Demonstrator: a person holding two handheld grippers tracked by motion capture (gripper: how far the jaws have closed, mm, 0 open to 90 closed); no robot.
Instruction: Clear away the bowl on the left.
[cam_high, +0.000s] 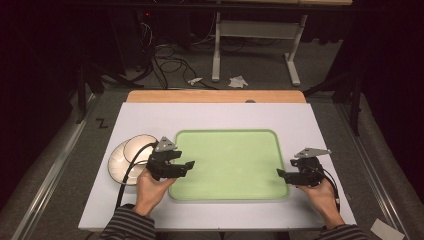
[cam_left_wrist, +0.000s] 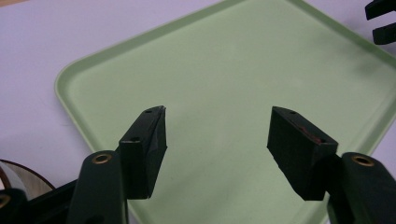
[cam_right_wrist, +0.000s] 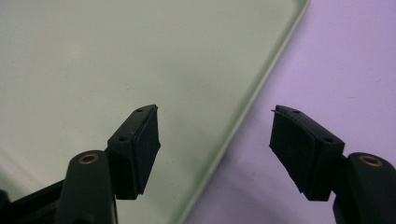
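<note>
A pale green tray lies bare in the middle of the white table top. My left gripper is held at the tray's left edge, open, with nothing between its fingers; in the left gripper view it hangs over the tray's bare surface. My right gripper is at the tray's right edge, also open and empty. In the right gripper view it straddles the tray's rim, one jaw over the tray and the other over the white table.
Two white plates overlap on the table just left of the left hand, and a plate edge appears beside the left jaw. A wooden strip runs along the table's far edge. Cables and a white stand are on the floor beyond.
</note>
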